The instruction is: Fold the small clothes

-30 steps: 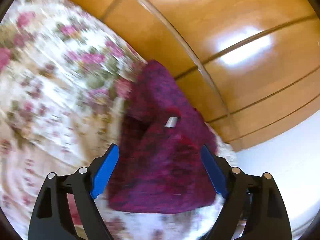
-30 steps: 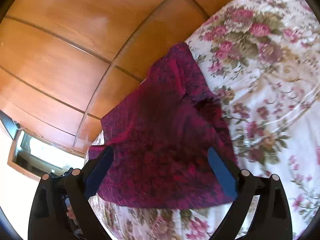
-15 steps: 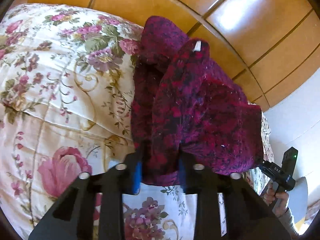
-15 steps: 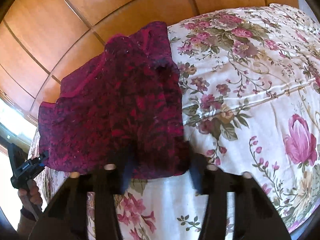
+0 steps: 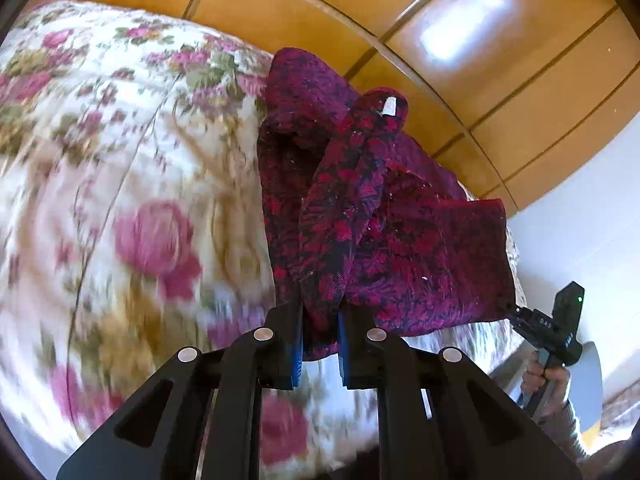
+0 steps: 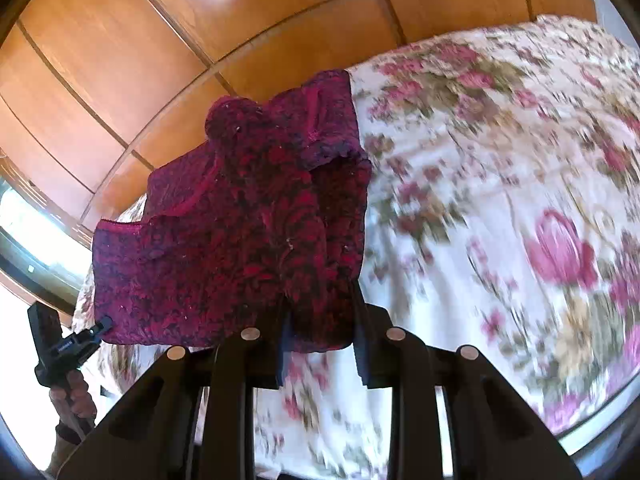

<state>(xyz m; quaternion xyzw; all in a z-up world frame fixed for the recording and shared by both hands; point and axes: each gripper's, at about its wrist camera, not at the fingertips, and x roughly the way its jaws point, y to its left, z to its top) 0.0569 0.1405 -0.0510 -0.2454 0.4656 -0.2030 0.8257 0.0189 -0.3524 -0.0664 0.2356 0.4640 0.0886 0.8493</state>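
A small dark red and black patterned knit garment (image 5: 372, 220) lies on a floral bedspread (image 5: 120, 200) near the bed's far edge. My left gripper (image 5: 319, 336) is shut on its near left corner. My right gripper (image 6: 320, 340) is shut on the near right corner of the garment (image 6: 240, 240). Each gripper shows in the other's view: the right one (image 5: 516, 312) at the garment's right corner, the left one (image 6: 102, 326) at its left corner. A white tag (image 5: 388, 106) shows at the far end. The near hem is lifted between the two grippers.
The floral bedspread (image 6: 500, 220) covers the bed to either side of the garment. Wooden wardrobe panels (image 5: 440, 40) stand just beyond the bed's far edge. A white wall (image 5: 580, 220) and a bright window (image 6: 32, 232) lie past the bed's end.
Both grippers were open around the garment's near edge a second ago, then shut on its corners. They now hold the hem, and both views have shifted slightly.
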